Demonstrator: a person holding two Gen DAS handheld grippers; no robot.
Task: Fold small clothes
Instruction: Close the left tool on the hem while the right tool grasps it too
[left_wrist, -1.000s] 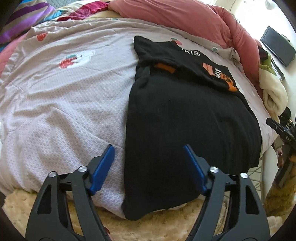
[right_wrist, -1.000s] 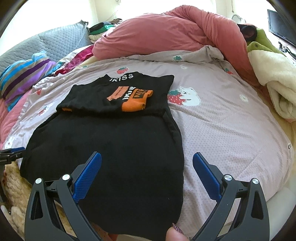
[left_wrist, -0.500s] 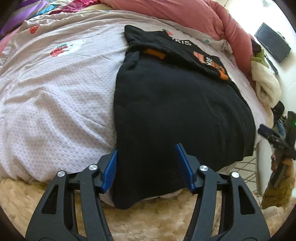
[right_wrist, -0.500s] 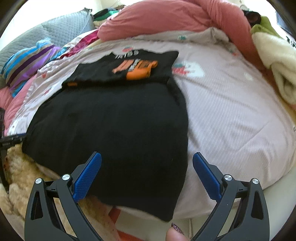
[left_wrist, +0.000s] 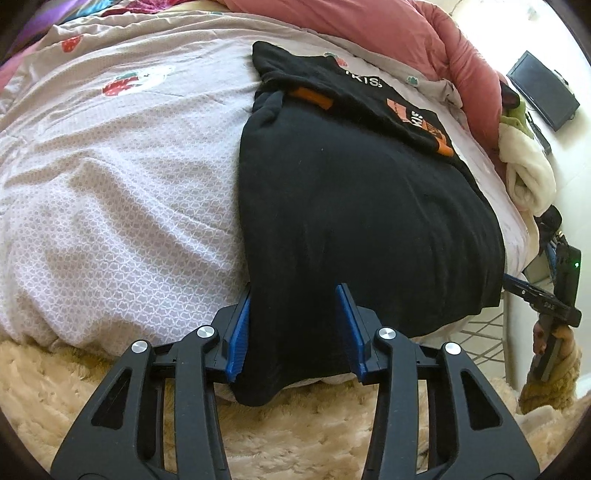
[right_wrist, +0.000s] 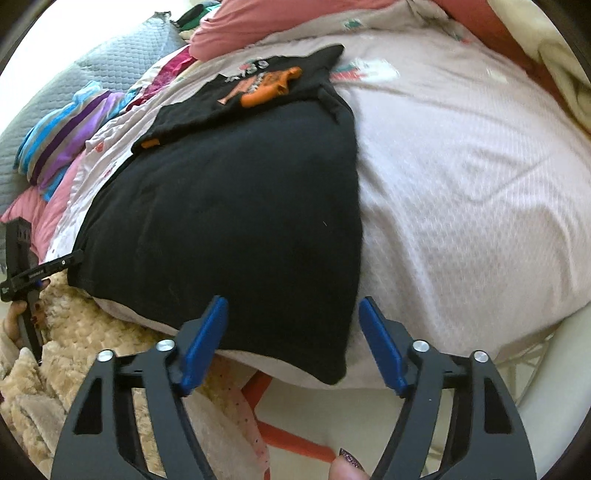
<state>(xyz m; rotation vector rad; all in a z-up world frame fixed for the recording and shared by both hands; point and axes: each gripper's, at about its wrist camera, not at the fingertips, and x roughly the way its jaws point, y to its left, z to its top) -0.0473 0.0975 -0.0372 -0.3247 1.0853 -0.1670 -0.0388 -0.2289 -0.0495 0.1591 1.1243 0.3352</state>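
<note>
Both grippers have come down to the shirt's near hem since a second ago, their jaws narrowing.

Left wrist view: left gripper (left_wrist: 293, 326) sits at bottom centre, jaws closing, half open around the lower left corner of the black shirt (left_wrist: 362, 218); pads not yet pressing. The shirt lies flat on the bedsheet (left_wrist: 122, 192), centre frame.

Right wrist view: right gripper (right_wrist: 291, 341) at bottom centre, jaws closing, wide, straddling the shirt's (right_wrist: 236, 218) lower right corner without gripping.
</note>
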